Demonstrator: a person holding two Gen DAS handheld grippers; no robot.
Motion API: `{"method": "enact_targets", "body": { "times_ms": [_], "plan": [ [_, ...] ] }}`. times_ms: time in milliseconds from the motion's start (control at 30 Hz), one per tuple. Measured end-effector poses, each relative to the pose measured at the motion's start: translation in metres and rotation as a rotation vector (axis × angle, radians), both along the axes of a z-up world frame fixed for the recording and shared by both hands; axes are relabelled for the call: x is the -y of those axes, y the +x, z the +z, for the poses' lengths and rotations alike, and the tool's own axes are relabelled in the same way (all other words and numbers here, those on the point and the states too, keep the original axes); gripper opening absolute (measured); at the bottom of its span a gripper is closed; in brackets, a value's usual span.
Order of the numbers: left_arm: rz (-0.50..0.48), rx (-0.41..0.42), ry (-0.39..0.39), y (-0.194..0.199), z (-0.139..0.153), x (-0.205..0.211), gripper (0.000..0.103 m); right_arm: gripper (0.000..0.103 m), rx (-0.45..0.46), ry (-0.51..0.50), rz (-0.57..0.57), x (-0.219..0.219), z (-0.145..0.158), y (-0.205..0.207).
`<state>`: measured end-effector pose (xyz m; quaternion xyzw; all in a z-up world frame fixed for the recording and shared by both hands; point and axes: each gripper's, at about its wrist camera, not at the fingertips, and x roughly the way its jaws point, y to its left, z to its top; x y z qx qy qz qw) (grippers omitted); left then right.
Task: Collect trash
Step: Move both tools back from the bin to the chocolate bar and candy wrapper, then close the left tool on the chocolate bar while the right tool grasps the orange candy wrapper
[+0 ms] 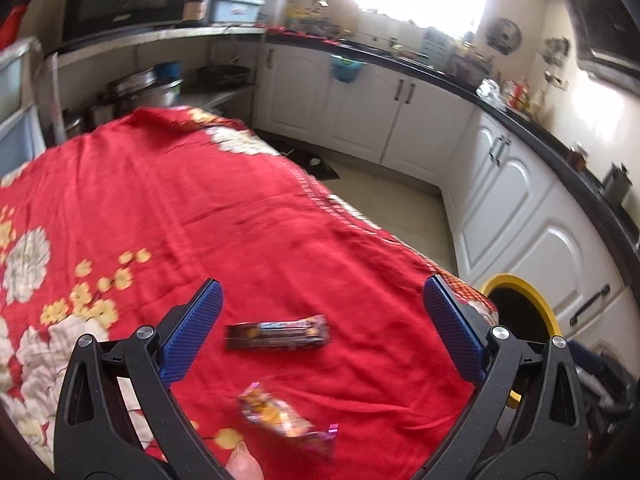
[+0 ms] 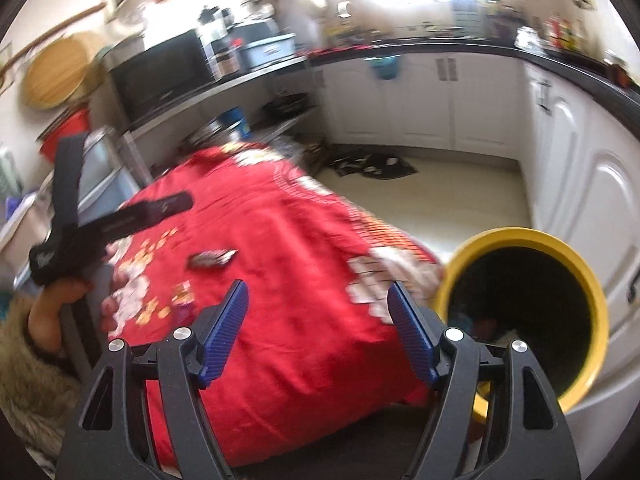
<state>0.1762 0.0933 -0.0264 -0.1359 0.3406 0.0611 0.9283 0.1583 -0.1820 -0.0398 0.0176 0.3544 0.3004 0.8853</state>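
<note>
Dark brown wrapper (image 1: 277, 336) lies flat (glossy) between left gripper (image 1: 322, 332)

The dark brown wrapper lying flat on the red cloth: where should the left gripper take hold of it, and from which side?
Grip the dark brown wrapper across its narrow middle, coming straight down from above. It lies flat on the red tablecloth, long side running left to right between the open left gripper fingers, so they would first need turning to close over the short width.
</note>
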Motion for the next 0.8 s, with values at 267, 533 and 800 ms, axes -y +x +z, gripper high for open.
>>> {"method": "enact_targets", "body": {
  "times_ms": [267, 533, 800],
  "plan": [
    [0.055, -0.052, -0.163, -0.009, -0.018, -0.054, 0.092, 0.07, 0.009, -0.066, 0.222, -0.069, -0.01, -0.017],
    [0.023, -0.119, -0.369, -0.008, -0.048, -0.079, 0.071, 0.07, -0.093, -0.081, 0.351, -0.123, -0.043, -0.014],
    [-0.004, -0.178, -0.47, 0.004, -0.075, -0.083, 0.063, 0.04, -0.204, -0.054, 0.4, -0.151, -0.065, 0.001]
  ]
}}
